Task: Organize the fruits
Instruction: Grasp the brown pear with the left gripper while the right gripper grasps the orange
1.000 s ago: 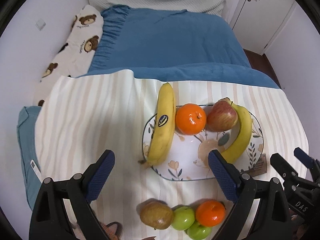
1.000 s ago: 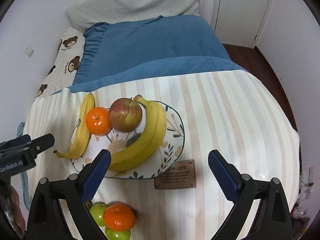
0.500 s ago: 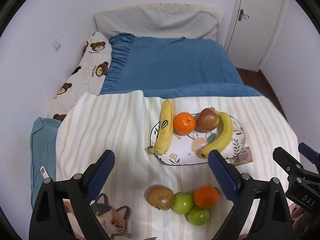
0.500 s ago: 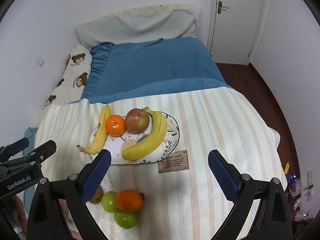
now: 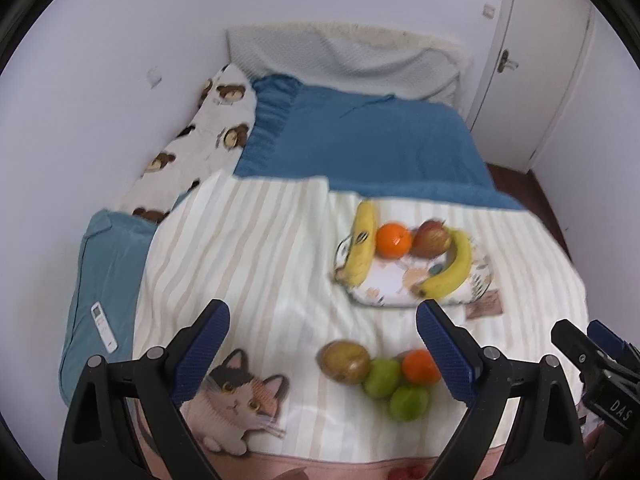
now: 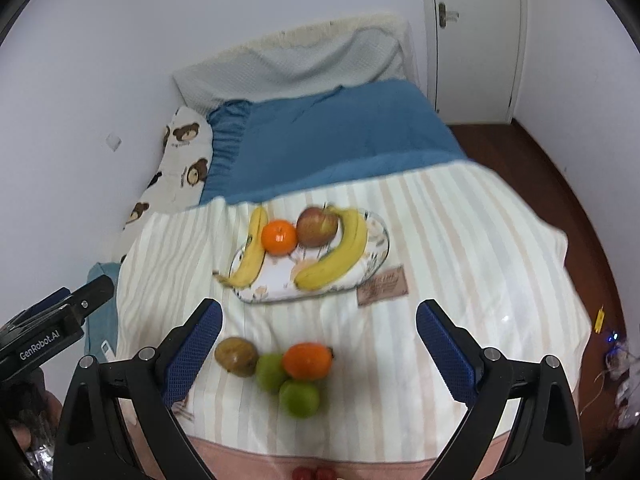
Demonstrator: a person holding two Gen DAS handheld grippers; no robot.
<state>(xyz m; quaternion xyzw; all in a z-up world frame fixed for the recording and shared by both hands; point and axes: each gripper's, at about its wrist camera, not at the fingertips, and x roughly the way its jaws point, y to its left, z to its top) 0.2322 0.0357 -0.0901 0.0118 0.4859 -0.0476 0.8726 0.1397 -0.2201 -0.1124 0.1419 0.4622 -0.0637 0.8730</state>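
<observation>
Fruits are partly sorted: two bananas, an orange and an apple sit on the plate (image 6: pixel 380 232). Four more (image 6: pixel 276 368) lie on the blanket nearby. Both grippers (image 5: pixel 322 344) (image 6: pixel 318 344) hang wide open, holding nothing.

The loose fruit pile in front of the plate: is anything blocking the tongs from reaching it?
Nothing visible blocks the way. Both tongs, left and right, are open and empty above the striped blanket. The pile, brown fruit, orange and two green apples, lies on bare cloth, apart from the plate.
</observation>
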